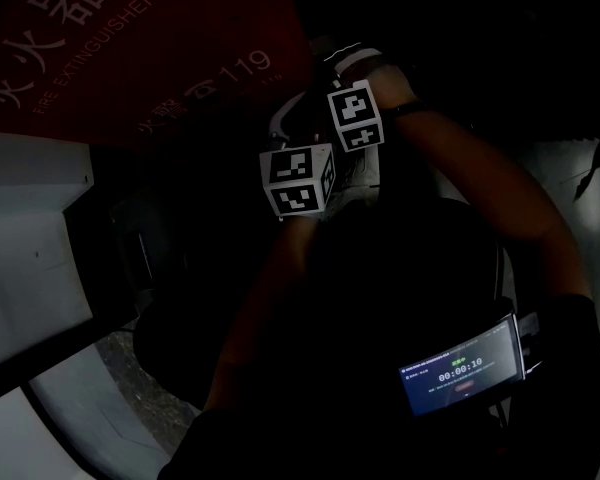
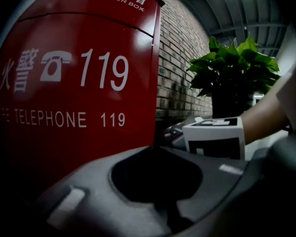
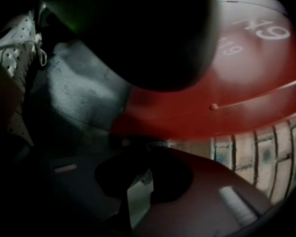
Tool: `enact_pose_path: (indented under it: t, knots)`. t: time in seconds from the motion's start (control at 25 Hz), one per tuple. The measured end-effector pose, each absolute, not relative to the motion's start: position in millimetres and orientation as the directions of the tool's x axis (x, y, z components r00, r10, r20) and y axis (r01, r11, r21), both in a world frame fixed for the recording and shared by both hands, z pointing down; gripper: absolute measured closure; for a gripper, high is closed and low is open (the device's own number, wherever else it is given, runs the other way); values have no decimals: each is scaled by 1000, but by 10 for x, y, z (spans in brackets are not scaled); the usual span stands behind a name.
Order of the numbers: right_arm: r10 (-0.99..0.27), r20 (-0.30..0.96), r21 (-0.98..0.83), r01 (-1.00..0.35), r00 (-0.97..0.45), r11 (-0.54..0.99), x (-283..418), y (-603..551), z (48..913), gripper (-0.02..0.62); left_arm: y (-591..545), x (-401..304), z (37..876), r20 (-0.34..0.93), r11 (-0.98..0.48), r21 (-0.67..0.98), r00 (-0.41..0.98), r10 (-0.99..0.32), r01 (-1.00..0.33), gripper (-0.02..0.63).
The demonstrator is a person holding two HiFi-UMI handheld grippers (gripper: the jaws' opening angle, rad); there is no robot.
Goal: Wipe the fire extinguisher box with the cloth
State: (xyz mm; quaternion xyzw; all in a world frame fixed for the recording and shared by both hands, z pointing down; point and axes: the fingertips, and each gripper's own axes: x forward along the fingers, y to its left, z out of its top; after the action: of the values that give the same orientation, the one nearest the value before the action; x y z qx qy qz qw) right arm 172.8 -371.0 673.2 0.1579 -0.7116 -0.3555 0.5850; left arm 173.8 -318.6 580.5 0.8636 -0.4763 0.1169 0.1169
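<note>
Head view: from above, steeply down, dim. Fire extinguisher box [image 1: 130,58] upper left; left marker cube [image 1: 300,180] and right marker cube [image 1: 355,116] mid-frame.

Left gripper view: low behind left claw [image 2: 155,148], upright, facing the box's front at close range; brick wall [image 2: 182,58] to its right.

Right gripper view: rolled over, behind right claw [image 3: 148,149] and the cloth [image 3: 157,143] at its tips, nearly against the box.

Shared: "119" lettering in all three; brick wall in both gripper views; right marker cube in head and left gripper views.
</note>
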Motion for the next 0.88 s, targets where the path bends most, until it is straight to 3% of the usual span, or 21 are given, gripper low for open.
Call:
enact_pose_path:
  t: [0.2, 0.44, 0.88]
  knots:
    - [-630, 739, 673, 221, -237, 706, 1742, -3683, 6644, 549, -3186, 1669, 5671, 303, -517, 72, 512, -803, -853, 606]
    - [-706, 662, 747, 149, -251, 647, 1940, -3556, 5769, 549, -3015, 1500, 5067, 244, -518, 55, 515, -822, -853, 606]
    - [-830, 333, 863, -209, -448, 459, 1587, -2813, 3419, 549, -2718, 697, 3523, 56, -482, -27, 480, -876, -876, 606]
